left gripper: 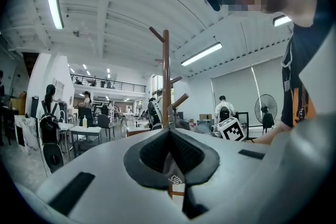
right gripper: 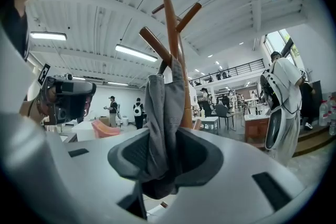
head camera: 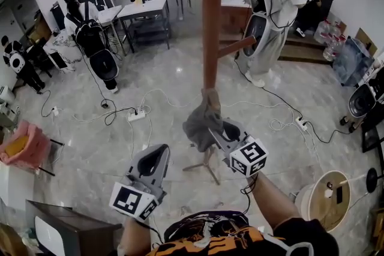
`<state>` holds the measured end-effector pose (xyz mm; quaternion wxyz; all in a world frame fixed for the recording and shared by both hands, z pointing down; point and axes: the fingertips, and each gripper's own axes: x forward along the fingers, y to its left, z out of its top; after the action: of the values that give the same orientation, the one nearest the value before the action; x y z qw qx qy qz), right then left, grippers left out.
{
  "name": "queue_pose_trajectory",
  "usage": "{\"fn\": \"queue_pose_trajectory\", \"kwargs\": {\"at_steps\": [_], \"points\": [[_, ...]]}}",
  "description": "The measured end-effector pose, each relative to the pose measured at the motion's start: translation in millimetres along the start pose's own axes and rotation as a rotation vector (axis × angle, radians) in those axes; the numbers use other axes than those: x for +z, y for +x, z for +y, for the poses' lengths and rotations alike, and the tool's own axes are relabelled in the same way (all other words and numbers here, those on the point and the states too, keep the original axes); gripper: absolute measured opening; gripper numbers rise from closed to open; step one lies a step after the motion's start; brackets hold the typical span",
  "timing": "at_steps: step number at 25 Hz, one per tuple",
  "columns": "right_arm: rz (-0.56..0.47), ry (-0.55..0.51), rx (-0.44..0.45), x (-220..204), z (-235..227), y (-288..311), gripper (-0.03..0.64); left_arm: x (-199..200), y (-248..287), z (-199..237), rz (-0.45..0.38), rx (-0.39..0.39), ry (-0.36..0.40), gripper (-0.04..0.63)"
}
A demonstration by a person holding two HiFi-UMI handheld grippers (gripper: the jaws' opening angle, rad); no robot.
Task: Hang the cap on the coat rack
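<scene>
The brown wooden coat rack [head camera: 211, 21] stands right in front of me. A grey cap [head camera: 201, 120] hangs limp against its pole, above the rack's feet. In the right gripper view the cap [right gripper: 160, 118] hangs from a slanted peg [right gripper: 155, 45] and drops down between the jaws. My right gripper [head camera: 219, 129] is open, its jaws standing a little apart on either side of the cloth. My left gripper [head camera: 157, 153] is lower and to the left, shut and empty. In the left gripper view its jaws [left gripper: 168, 134] meet at a point, with the rack [left gripper: 166, 76] beyond them.
Cables and a power strip [head camera: 137, 115] lie across the marble floor. A person in white [head camera: 273, 3] stands at the back right, another person with a backpack [head camera: 90, 33] at the left near tables [head camera: 144, 12]. A round wooden stand [head camera: 327, 201] is at the lower right, a pink object [head camera: 24, 147] at the left.
</scene>
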<state>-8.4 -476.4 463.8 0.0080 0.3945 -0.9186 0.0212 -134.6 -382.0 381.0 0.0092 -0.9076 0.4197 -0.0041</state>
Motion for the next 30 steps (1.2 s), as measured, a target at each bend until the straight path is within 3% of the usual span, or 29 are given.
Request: {"fn": "queue_pose_trajectory", "kwargs": {"at_steps": [3, 14, 23, 30], "points": [[-0.001, 0.000, 0.001, 1, 2, -1, 0.204, 0, -2, 1, -0.003, -0.006, -0.003, 0.023], [0.003, -0.039, 0.008, 12, -1, -34, 0.364, 0, 10, -13, 0.000, -0.034, -0.007, 0.023], [-0.006, -0.048, 0.014, 34, 11, -59, 0.382, 3, 8, -16, -0.001, -0.045, 0.004, 0.023], [-0.061, -0.031, 0.068, 67, 33, -83, 0.330, 3, 2, -20, 0.013, -0.053, 0.003, 0.023]]}}
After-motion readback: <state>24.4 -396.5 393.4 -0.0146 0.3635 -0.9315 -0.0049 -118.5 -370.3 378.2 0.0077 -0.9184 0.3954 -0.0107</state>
